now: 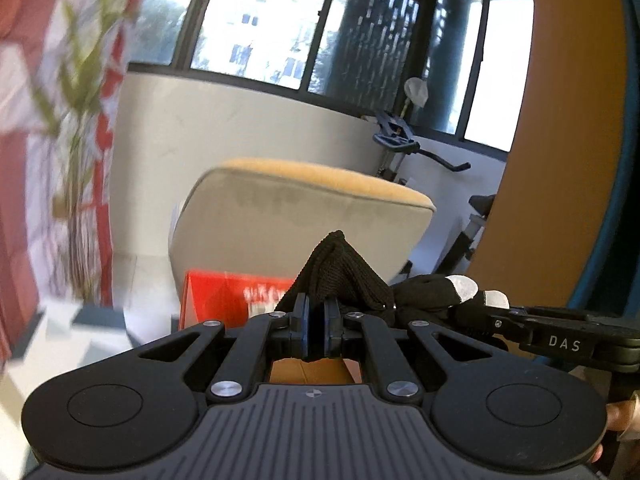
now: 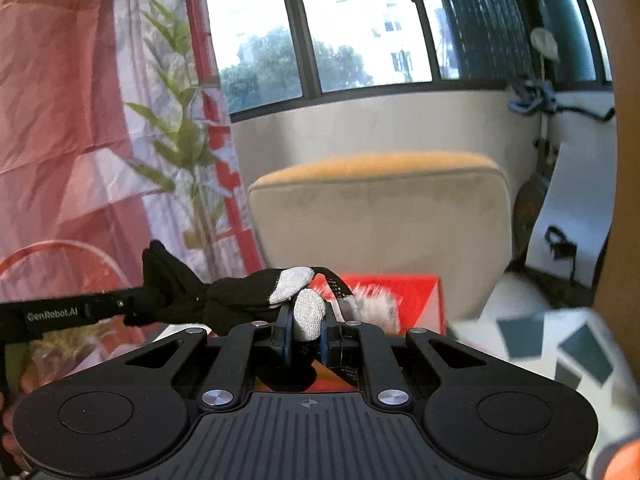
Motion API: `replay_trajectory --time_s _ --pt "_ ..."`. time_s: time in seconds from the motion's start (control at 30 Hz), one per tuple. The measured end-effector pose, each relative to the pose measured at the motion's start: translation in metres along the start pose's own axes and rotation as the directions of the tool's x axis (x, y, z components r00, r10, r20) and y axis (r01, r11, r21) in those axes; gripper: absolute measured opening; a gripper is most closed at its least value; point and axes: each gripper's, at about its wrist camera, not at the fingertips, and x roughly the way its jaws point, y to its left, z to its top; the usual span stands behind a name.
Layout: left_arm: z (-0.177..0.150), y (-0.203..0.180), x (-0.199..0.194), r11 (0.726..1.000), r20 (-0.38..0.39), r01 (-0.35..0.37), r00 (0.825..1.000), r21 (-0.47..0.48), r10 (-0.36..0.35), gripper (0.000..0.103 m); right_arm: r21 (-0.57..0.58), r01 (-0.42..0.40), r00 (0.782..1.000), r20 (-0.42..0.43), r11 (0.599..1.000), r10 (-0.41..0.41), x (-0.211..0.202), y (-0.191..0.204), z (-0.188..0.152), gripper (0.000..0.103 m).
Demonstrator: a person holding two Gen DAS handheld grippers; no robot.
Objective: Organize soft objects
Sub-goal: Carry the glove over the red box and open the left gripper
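Note:
A black knit glove (image 1: 340, 276) with grey fingertips (image 1: 464, 288) hangs in the air between both grippers. My left gripper (image 1: 316, 330) is shut on the glove's cuff end, which bunches up above the jaws. My right gripper (image 2: 306, 334) is shut on a grey-tipped glove finger (image 2: 308, 314). In the right wrist view the glove (image 2: 224, 292) stretches left to the left gripper's fingers (image 2: 100, 306). In the left wrist view the right gripper's fingers (image 1: 560, 342) come in from the right.
A beige cushioned seat with an orange top (image 1: 304, 216) stands ahead, also in the right wrist view (image 2: 380, 208). A red box (image 1: 224, 300) sits below it. A plant (image 2: 180, 120), a red-white curtain (image 2: 60, 120), windows and an exercise bike (image 1: 400, 144) are behind.

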Motion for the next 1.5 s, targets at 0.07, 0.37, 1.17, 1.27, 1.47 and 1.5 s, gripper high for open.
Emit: replay_trajectory --time_s 0.07,0.37,1.17,1.27,1.47,1.5 --pt "0.009 0.001 0.020 1.000 -0.012 -0.016 1.000 0.025 0.016 0.008 -0.007 0.021 1.000 0.003 1.000 -0.021 0.017 -0.005 0.008 0.012" --pt "-0.012 0.027 0.110 0.999 -0.225 -0.042 0.974 -0.027 0.035 0.008 0.049 0.064 0.980 -0.193 0.997 -0.053 0.124 -0.043 -0.009 0.012" --pt "-0.038 0.060 0.133 0.996 -0.365 -0.031 0.929 0.085 0.060 0.040 0.045 0.056 0.920 -0.390 0.997 -0.034 0.198 -0.056 -0.045 0.037" --pt "-0.037 0.059 0.111 0.998 -0.333 -0.017 0.942 0.068 0.039 0.043 0.073 0.053 0.943 -0.331 0.996 -0.026 0.175 -0.058 -0.042 0.046" --pt "-0.043 0.056 0.067 1.000 -0.259 -0.016 0.966 0.020 0.021 0.043 0.133 0.065 0.971 -0.236 0.989 -0.032 0.124 -0.061 -0.042 0.055" --pt "-0.044 0.056 0.060 1.000 -0.250 -0.016 0.968 0.011 0.018 0.043 0.134 0.071 0.974 -0.221 0.988 -0.040 0.116 -0.060 -0.043 0.055"
